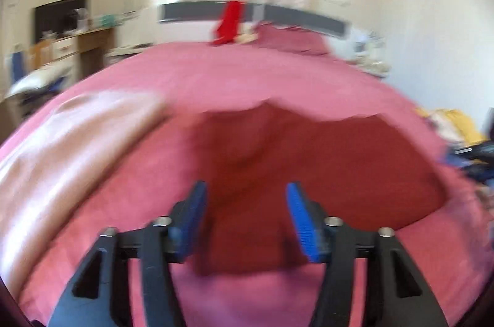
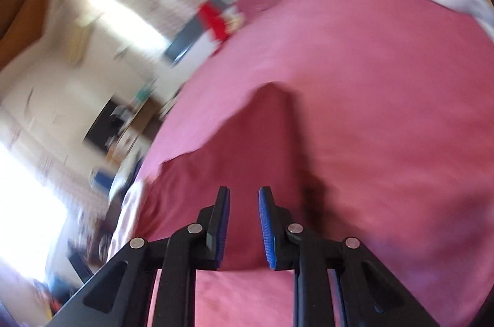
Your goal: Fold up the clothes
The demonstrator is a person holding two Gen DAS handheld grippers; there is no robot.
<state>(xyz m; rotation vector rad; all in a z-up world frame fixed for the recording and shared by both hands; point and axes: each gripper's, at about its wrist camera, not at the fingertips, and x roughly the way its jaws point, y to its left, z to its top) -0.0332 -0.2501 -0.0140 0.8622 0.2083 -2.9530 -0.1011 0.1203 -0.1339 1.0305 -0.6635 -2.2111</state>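
A dark red garment (image 1: 308, 157) lies spread on the pink bed sheet (image 1: 247, 73), its far edge wavy. My left gripper (image 1: 246, 188) hovers over the garment's near part, blue pads wide apart and nothing pinched; it is open. In the right wrist view, which is tilted and blurred, the same dark red garment (image 2: 247, 148) rises to a point on the sheet (image 2: 370, 64). My right gripper (image 2: 244, 191) sits over its near edge with a narrow gap between the pads. The cloth shows through the gap and the pads do not press on it.
A pale pink cloth (image 1: 77, 141) lies on the bed to the left. A red item (image 1: 230, 21) sits by the grey headboard (image 1: 191, 12). Yellow clothes (image 1: 457, 123) are piled off the bed's right side. A desk with a dark screen (image 1: 61, 15) stands at the left wall.
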